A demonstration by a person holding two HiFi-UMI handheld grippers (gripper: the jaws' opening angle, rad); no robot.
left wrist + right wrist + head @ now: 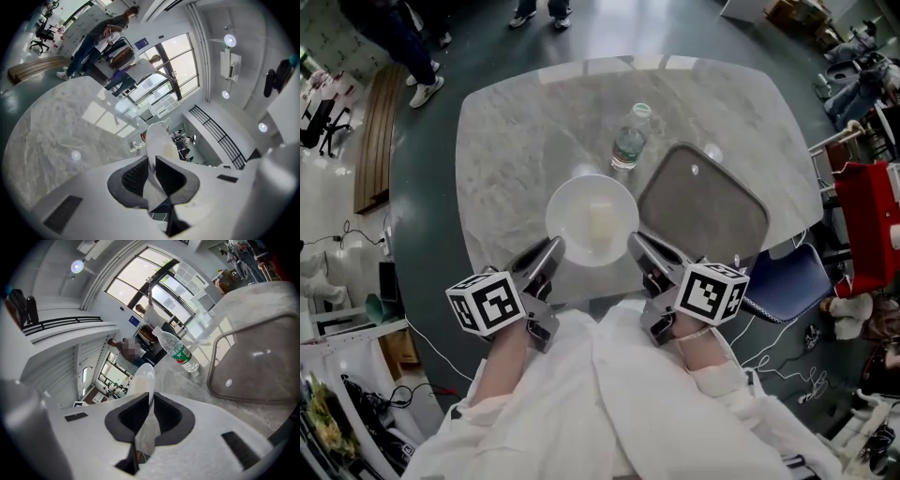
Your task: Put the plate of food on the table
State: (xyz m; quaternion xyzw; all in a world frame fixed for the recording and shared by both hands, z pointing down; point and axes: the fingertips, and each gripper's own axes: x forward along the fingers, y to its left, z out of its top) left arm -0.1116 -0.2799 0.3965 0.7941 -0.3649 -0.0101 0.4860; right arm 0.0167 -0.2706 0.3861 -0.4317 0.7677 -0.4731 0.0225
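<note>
Pale marble formed the wide table [516,141], which was set on a dark floor, with a wooden bench [380,131] seen at the far left and people's feet beyond the far edge. At the near edge, the left gripper [549,251] was clamped on the left rim of a white plate [592,220]. In the left gripper view its jaws [151,165] were seen nearly together, with the thin rim of the plate [157,138] pinched between the dark pads. The plate was held level between the two grippers over the near part of the table, and a pale piece of food [600,223] was seen lying in its middle. Whether its underside touched the marble could not be told. Just behind the plate, a plastic water bottle [629,141] with a green label was standing upright on the table. The right gripper [639,246] was likewise clenched on the opposite rim, and in the right gripper view [151,405] the plate's edge [143,378] was seen gripped between the pads, with the bottle [180,354] farther off. To the right of the plate, a dark empty tray [703,211] was lying flat on the table, near the plate but apart from it. A blue chair [787,281] was seen beside the table at the right.
</note>
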